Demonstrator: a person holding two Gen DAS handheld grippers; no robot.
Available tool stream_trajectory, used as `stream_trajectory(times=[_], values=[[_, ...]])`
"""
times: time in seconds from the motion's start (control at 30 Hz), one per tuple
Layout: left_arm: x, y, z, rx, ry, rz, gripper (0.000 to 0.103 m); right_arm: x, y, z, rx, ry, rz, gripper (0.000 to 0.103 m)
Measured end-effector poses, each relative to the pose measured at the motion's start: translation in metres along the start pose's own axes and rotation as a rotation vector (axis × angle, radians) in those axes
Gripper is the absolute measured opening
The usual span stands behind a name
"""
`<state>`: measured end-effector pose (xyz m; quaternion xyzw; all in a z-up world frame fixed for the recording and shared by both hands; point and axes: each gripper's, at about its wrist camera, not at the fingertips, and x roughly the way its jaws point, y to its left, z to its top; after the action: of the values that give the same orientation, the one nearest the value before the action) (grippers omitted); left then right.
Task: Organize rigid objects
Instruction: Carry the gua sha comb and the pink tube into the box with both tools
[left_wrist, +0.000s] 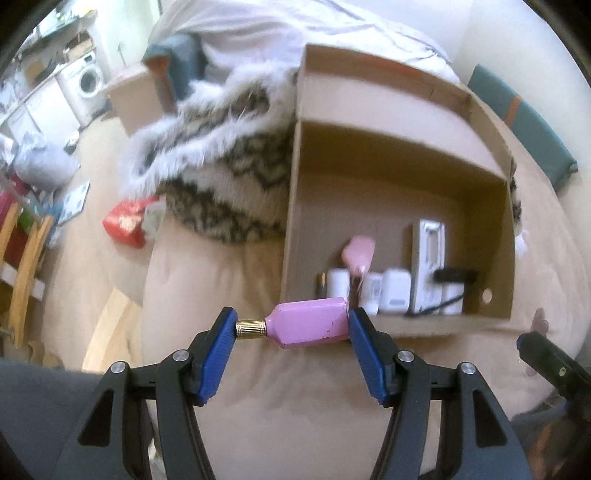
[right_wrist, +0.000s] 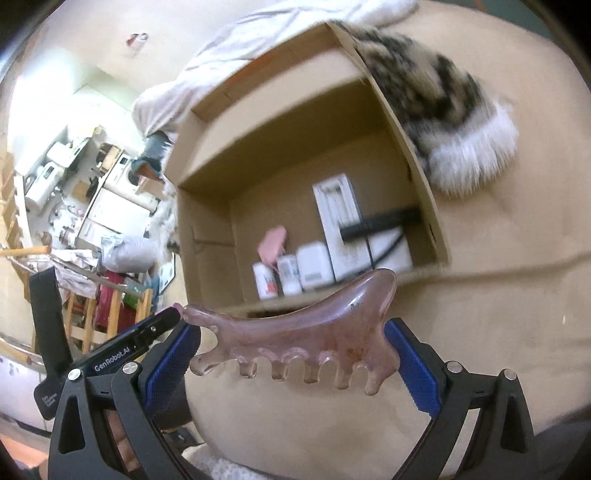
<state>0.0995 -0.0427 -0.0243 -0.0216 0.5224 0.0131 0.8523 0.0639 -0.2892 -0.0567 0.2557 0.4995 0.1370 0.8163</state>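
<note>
So the whole setup sits on a bed with a beige quilted cover (left_wrist: 258, 398). An open cardboard box (left_wrist: 291, 206) rests right on it at about 1 o'clock in the left wrist view. A fuzzy patterned blanket with white fringe (left_wrist: 221, 177) is bunched against the box's side at 11 o'clock, with white bedding (left_wrist: 258, 33) up at 12.

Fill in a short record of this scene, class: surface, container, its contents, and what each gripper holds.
surface: beige bedding
container: open cardboard box
contents: white bottles, white carton, pink item, black tool
left gripper: shut on pink bottle, gold cap sideways
right gripper: shut on translucent pink comb
</note>
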Motion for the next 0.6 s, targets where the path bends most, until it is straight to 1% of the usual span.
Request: stream_trajectory(times=[0.07, 0.2, 0.4, 0.5, 0.6], values=[[0.006, -0.001, 0.008, 0.003, -0.005, -0.01, 0.059, 0.0, 0.002, 0.01, -0.014, -0.007, -0.004, 0.103], [0.015, -0.016, 0.023, 0.046, -0.018, -0.011, 0.059, 0.005, 0.004, 0.032, -0.034, -0.016, -0.021, 0.103], [0.035, -0.035, 0.035, 0.112, -0.02, -0.01, 0.059, 0.02, -0.001, 0.063, -0.045, -0.016, -0.045, 0.103], [0.049, -0.043, 0.039, 0.141, -0.017, -0.003, 0.059, 0.03, -0.001, 0.074, -0.062, -0.016, -0.058, 0.103], [0.065, -0.047, 0.04, 0.155, -0.007, -0.006, 0.059, 0.043, -0.001, 0.078, -0.088, -0.021, -0.079, 0.103]])
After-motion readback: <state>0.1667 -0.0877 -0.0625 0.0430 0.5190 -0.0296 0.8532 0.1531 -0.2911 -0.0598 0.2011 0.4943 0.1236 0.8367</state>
